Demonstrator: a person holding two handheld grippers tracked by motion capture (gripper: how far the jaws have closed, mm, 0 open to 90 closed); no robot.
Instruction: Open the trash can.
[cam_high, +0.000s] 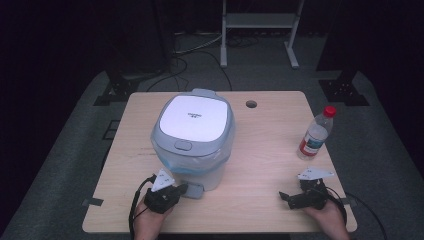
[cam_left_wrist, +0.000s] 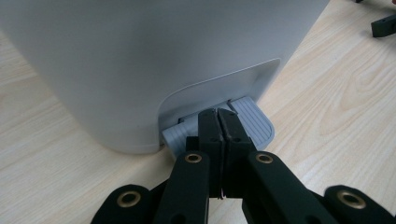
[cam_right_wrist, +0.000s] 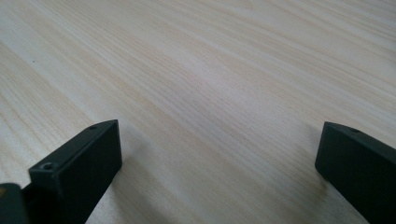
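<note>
A white and grey pedal bin (cam_high: 196, 139) with a closed lid (cam_high: 194, 119) stands on the wooden table (cam_high: 260, 150), a bag edge showing under the lid. Its grey foot pedal (cam_high: 194, 189) juts out at the front. My left gripper (cam_high: 183, 189) is shut, its tips resting on the pedal (cam_left_wrist: 254, 122) in front of the bin wall (cam_left_wrist: 140, 60); the left gripper (cam_left_wrist: 218, 114) has nothing between its jaws. My right gripper (cam_high: 283, 196) lies low over bare wood at the front right, jaws wide apart. In the right gripper view the gripper (cam_right_wrist: 219, 149) stands open and empty.
A clear plastic bottle (cam_high: 316, 134) with a red cap and red label stands at the table's right side. A cable hole (cam_high: 251, 104) sits near the far edge. Behind the table are a white frame stand (cam_high: 260, 30) and cables on the floor.
</note>
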